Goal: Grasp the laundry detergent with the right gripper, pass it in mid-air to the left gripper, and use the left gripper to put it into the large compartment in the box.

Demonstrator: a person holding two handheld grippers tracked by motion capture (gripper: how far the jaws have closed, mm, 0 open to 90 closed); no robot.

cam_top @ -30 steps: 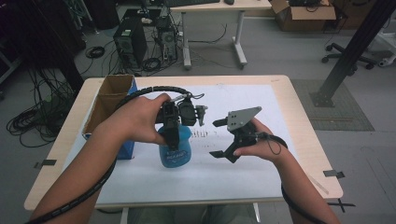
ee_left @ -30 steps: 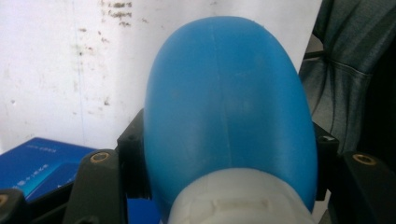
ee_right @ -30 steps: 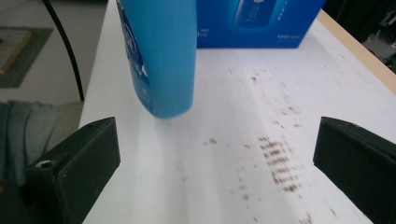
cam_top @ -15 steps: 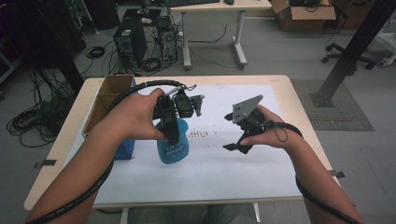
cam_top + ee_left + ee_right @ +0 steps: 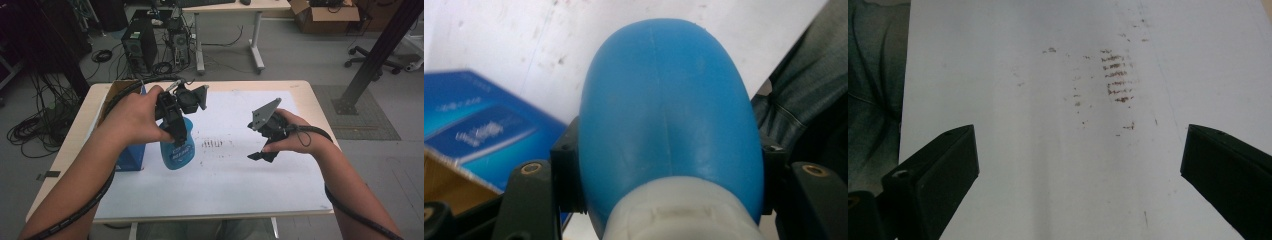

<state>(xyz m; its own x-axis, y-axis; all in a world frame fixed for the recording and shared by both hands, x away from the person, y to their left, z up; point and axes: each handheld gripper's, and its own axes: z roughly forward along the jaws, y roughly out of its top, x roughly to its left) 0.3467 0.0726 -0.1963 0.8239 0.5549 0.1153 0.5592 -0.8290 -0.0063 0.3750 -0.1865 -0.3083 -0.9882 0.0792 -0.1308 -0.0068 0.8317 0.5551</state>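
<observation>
Blue bottle upright in the left gripper

Left gripper point(image 5: 175, 125) jaws clamp the blue bottle point(image 5: 177, 150) at the white sheet's point(image 5: 225, 175) nine o'clock, base down; the left gripper view reveals its white collar. Right gripper point(image 5: 1078, 165) jaws gape wide, empty.

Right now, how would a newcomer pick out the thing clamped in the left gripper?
Start at the white sheet covering the table. At its left edge, beside a blue box, is a rounded blue bottle. Unlike the flat-sided box, it sits between the left gripper's jaws.
</observation>
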